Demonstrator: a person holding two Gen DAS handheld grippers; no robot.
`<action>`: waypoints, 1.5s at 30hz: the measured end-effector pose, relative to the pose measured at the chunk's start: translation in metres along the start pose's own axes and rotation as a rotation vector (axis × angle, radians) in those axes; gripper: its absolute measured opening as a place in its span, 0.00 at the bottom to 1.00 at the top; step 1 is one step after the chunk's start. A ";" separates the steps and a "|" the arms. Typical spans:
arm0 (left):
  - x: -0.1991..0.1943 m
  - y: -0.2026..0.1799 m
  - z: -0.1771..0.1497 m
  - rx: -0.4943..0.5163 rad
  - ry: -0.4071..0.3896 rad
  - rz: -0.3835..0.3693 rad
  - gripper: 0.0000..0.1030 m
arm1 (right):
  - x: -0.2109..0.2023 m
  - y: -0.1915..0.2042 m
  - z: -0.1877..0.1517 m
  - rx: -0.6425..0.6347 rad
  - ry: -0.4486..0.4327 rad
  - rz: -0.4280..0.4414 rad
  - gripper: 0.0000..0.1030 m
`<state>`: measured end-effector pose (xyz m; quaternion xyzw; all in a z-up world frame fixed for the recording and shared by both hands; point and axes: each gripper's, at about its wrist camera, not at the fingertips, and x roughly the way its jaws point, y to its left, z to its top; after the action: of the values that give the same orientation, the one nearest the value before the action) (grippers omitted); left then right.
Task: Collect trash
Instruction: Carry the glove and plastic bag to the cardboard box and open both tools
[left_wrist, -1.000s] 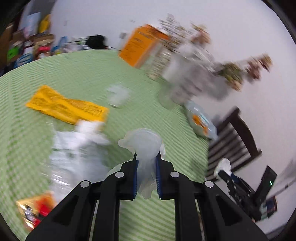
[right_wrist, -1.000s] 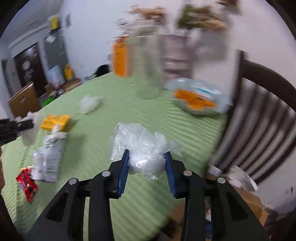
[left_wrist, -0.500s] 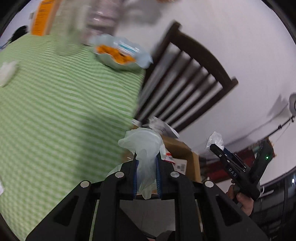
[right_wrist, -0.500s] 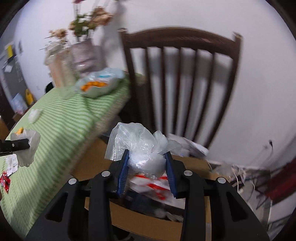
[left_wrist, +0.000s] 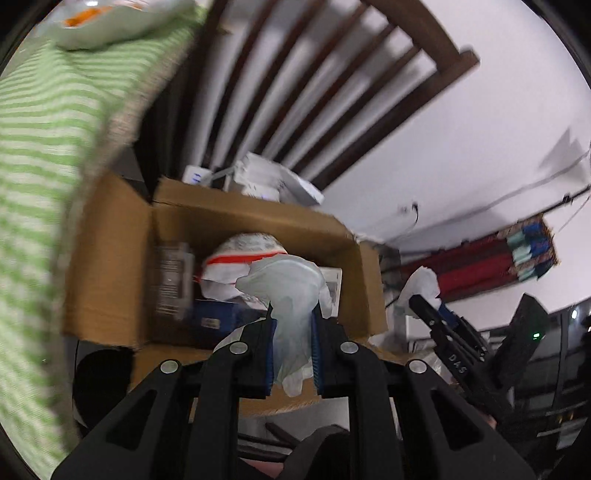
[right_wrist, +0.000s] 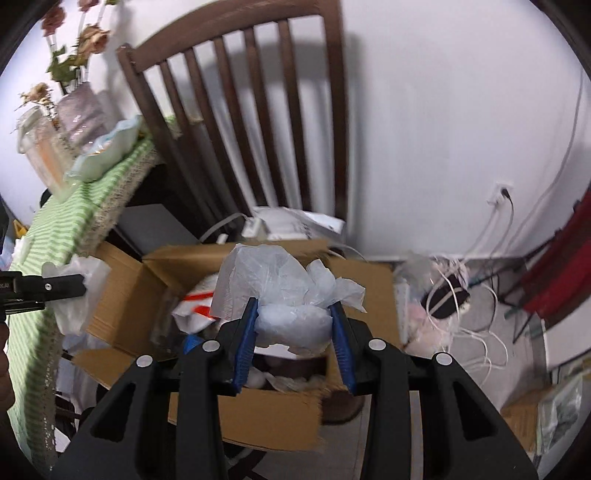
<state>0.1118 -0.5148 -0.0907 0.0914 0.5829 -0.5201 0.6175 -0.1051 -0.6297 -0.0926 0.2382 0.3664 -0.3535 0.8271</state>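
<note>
Plastic wads (left_wrist: 291, 295) (right_wrist: 291, 295) sit clamped in both hand-held grippers (left_wrist: 291, 321) (right_wrist: 293, 314) above cardboard box (left_wrist: 107, 258).

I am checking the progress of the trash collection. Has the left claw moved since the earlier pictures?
Yes. The left claw, shut on crumpled plastic, went from above the green table to the cardboard box beside it.

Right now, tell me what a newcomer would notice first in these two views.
First, each tool is shut on a wad of crumpled plastic: the left tool grips a pale plastic wrap, the right tool a clear plastic bag. Both hang over an open cardboard box already holding trash, on the floor beside the green striped tablecloth. Behind the box stands a dark wooden chair.
</note>
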 end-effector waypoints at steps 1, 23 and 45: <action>0.008 -0.003 0.001 0.003 0.014 0.003 0.13 | 0.002 -0.004 -0.002 0.004 0.007 -0.004 0.37; 0.120 -0.053 -0.003 0.062 0.195 -0.069 0.51 | 0.002 -0.037 0.000 0.056 -0.002 -0.041 0.37; 0.000 -0.018 0.011 0.059 -0.087 0.042 0.51 | 0.041 0.022 -0.014 -0.038 0.210 0.039 0.68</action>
<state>0.1054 -0.5309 -0.0782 0.0991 0.5379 -0.5276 0.6500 -0.0752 -0.6235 -0.1305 0.2655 0.4528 -0.3035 0.7952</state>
